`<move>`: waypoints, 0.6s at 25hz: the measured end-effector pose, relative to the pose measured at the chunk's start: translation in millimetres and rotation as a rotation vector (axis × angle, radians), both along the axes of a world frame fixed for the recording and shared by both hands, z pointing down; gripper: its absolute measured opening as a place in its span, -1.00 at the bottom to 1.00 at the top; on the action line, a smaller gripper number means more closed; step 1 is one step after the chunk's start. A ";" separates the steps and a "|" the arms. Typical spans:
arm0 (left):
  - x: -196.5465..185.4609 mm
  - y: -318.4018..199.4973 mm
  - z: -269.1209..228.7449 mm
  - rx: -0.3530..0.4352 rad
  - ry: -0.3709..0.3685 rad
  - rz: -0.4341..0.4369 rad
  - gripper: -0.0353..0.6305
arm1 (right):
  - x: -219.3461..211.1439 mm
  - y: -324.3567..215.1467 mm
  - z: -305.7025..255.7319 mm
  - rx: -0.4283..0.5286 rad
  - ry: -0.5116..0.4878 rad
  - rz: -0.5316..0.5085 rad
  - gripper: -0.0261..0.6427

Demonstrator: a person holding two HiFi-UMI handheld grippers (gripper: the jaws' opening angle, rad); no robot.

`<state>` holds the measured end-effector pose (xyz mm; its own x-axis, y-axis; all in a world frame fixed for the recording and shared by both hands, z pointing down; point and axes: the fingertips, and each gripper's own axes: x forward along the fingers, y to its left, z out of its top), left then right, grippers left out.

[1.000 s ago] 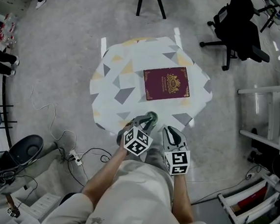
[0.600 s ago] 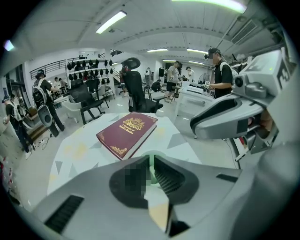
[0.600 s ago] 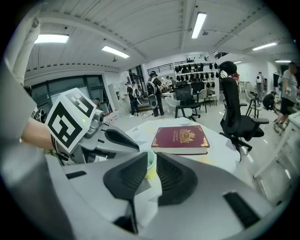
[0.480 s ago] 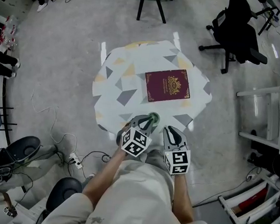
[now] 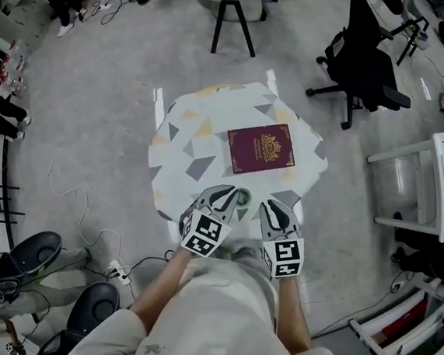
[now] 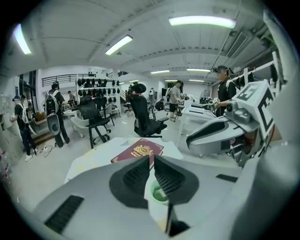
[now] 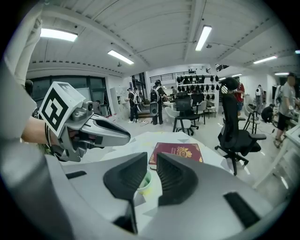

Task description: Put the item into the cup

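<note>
the person is holding both tools over the near edge of a small table (image 5: pixel 185 142) that is wearing a cover of grey and yellow triangles.

the left gripper (image 5: pixel 231 192) is hanging with its tips just beside the green cup (image 5: pixel 242 198). in the left gripper view its jaws are standing a thin slit apart and are gripping nothing; the cup is showing below them, slightly right of the slit.

the right gripper (image 5: pixel 269 207) is hanging just right of the cup, apart from it. in the right gripper view its jaws are standing a narrow gap apart, roughly parallel, and nothing is sitting between them.

the cup is standing upright on the table, near the front edge, between the two sets of tips. a pale shape is showing inside the cup; what it is cannot be told.

a maroon book (image 5: pixel 261 148) with a gold crest is lying flat, closed, toward the middle of the table. its near edge is lying close to the cup, without touching it.

black office chairs (image 5: pixel 364 68) are standing on the grey floor beyond the table, well apart from it.
</note>
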<state>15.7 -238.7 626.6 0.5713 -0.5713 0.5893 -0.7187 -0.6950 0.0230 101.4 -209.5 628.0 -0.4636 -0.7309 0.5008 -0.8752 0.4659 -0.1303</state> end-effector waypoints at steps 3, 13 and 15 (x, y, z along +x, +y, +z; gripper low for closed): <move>-5.2 -2.2 -17.4 0.031 0.023 -0.009 -0.76 | -0.5 -4.2 -15.0 0.034 0.007 0.006 -0.71; -13.3 5.6 -71.9 0.136 0.119 -0.026 -0.76 | 2.6 -1.6 -58.7 0.115 0.013 0.025 -0.73; -13.2 8.0 -77.3 0.148 0.131 -0.030 -0.76 | 6.9 -0.7 -66.0 0.132 0.026 0.030 -0.74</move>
<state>2.5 -230.7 549.3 0.6188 -0.6639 0.4198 -0.7367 -0.6760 0.0170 108.3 -210.2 562.0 -0.4284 -0.8047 0.4110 -0.8915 0.4507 -0.0468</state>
